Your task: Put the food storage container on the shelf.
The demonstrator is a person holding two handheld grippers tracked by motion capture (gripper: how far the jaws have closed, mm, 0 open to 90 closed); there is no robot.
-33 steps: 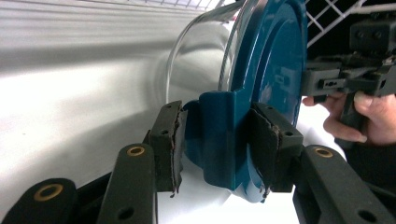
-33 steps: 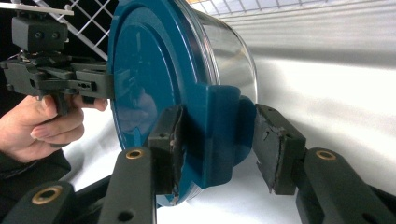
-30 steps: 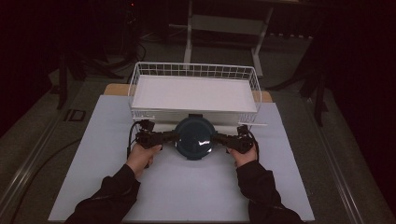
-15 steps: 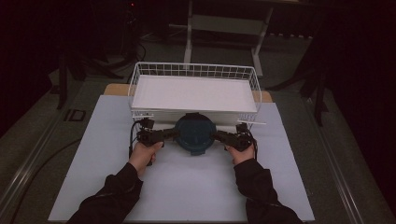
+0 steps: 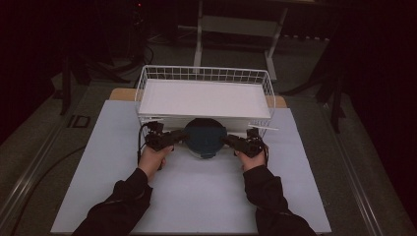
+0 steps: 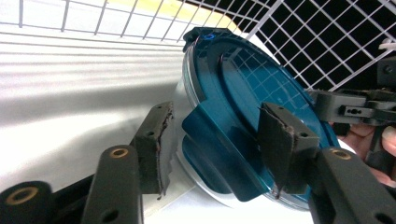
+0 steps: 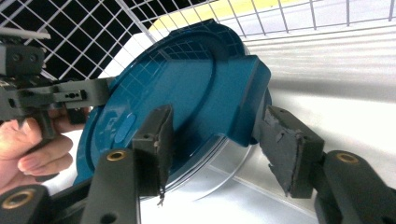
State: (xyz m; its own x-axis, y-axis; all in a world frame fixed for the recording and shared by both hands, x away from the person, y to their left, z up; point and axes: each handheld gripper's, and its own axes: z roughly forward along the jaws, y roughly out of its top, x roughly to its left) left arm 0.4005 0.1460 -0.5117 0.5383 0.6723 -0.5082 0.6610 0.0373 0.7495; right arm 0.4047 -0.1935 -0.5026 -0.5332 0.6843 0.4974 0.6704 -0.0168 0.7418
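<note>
A round container with a teal clip-on lid (image 5: 205, 137) stands tilted on its edge, leaning against the front of the white wire basket (image 5: 204, 73). My left gripper (image 5: 181, 135) is at its left side and my right gripper (image 5: 227, 140) at its right. In the left gripper view the lid (image 6: 243, 93) has a clip flap between the jaws of the left gripper (image 6: 217, 144), with a gap at the left pad. In the right gripper view the other flap of the lid (image 7: 187, 93) lies between the jaws of the right gripper (image 7: 219, 140). Both pairs of jaws have just been opening.
The basket holds a white liner and stands at the back of the white mat (image 5: 196, 196). Its wire wall (image 6: 327, 42) rises right behind the container. Dark floor and stand legs surround the table.
The container has tipped up from lying flatter to standing on edge against the basket front. Both hands shifted slightly toward the basket, and the jaws have spread.
</note>
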